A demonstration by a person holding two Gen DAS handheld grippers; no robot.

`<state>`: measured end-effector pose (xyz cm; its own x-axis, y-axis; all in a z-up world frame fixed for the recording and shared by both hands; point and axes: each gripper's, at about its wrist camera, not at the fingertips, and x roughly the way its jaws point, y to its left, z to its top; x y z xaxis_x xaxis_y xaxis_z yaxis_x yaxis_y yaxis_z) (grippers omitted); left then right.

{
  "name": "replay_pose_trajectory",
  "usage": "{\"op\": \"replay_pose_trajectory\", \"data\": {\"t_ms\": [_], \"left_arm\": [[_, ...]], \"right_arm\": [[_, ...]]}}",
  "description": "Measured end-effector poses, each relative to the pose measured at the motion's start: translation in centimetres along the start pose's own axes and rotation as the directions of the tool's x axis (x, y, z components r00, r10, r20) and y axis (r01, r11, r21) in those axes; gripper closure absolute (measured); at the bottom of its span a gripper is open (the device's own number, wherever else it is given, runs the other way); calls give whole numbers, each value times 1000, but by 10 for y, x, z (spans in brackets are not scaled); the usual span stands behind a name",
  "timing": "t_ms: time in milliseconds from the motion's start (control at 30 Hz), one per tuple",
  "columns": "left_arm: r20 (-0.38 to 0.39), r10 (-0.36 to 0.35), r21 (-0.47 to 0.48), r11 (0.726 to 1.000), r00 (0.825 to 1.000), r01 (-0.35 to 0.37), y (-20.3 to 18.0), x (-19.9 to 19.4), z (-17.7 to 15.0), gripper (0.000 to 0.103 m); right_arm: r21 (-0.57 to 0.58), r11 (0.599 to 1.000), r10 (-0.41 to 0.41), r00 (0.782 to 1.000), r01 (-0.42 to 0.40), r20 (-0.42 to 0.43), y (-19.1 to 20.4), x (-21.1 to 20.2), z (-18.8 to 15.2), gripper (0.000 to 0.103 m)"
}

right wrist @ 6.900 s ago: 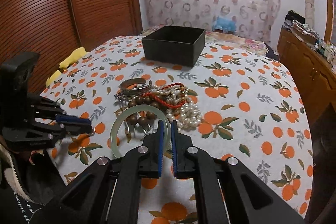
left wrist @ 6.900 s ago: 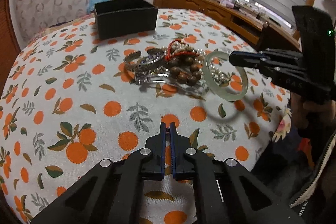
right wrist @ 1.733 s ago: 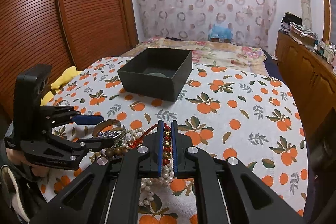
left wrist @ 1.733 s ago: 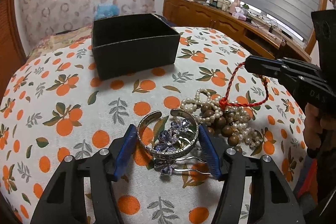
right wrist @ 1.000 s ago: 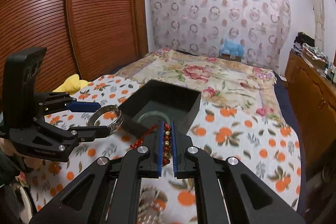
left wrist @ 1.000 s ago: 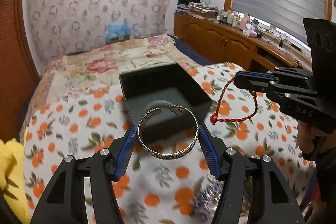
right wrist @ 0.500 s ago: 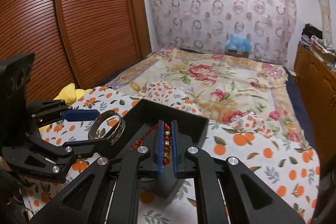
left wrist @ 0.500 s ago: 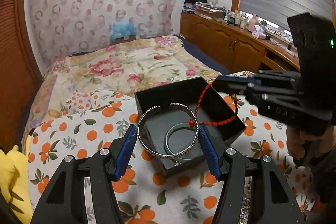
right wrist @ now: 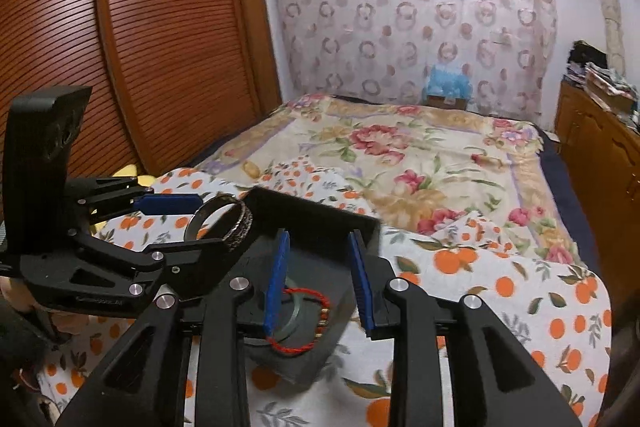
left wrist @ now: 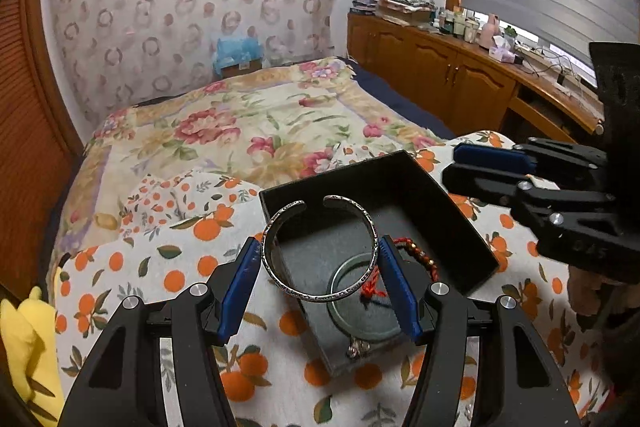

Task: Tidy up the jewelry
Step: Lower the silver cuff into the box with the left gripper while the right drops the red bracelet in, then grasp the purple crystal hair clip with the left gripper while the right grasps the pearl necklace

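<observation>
- Your left gripper (left wrist: pixel 320 281) clamps the silver cuff bangle (left wrist: pixel 319 247) between its two blue pads, one pad on each side of the band, with the bangle's gap turned away from you.
- You are holding that bangle in the air above the near left part of the black box (left wrist: pixel 400 187), not touching the box.
- Your right gripper (right wrist: pixel 320 281) has just been opening; its blue pads stand apart with nothing pressed between them.
- The red cord bracelet (right wrist: pixel 298 321) with its small gold-brown beads lies inside the box, below the gap between your right gripper's fingers, clear of both pads.
- A pale green jade bangle (left wrist: pixel 360 303) lies flat on the box floor, and the red cord rests partly over it.
- A small silver piece (left wrist: pixel 358 346) sits in the near corner of the box; it is too small to identify.
- The box stands on the orange-print cloth (left wrist: pixel 192 267) at the far end of the table, with a floral bedspread (left wrist: pixel 248 123) beyond it.
</observation>
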<state>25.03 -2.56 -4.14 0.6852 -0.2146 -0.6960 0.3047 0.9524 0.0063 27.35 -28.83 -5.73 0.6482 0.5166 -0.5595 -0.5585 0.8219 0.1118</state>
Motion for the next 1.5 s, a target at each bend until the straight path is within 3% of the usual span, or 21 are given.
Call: {"op": "replay_pose_trajectory", "data": {"t_ms": [167, 733, 1100, 1500], "left_arm": [[-6, 10, 31, 999, 1000, -10, -6, 11, 5, 45], [7, 27, 44, 999, 1000, -27, -13, 12, 13, 46], [39, -11, -15, 1000, 999, 11, -19, -42, -31, 46], [9, -61, -34, 998, 998, 61, -38, -76, -90, 46]], "right_arm": [[52, 997, -53, 999, 52, 10, -17, -2, 0, 70], [58, 997, -60, 998, 58, 23, -20, -5, -1, 70], [-16, 999, -51, 997, 52, 52, 10, -37, 12, 70], [25, 996, -81, 997, 81, -5, 25, -81, -51, 70]]}}
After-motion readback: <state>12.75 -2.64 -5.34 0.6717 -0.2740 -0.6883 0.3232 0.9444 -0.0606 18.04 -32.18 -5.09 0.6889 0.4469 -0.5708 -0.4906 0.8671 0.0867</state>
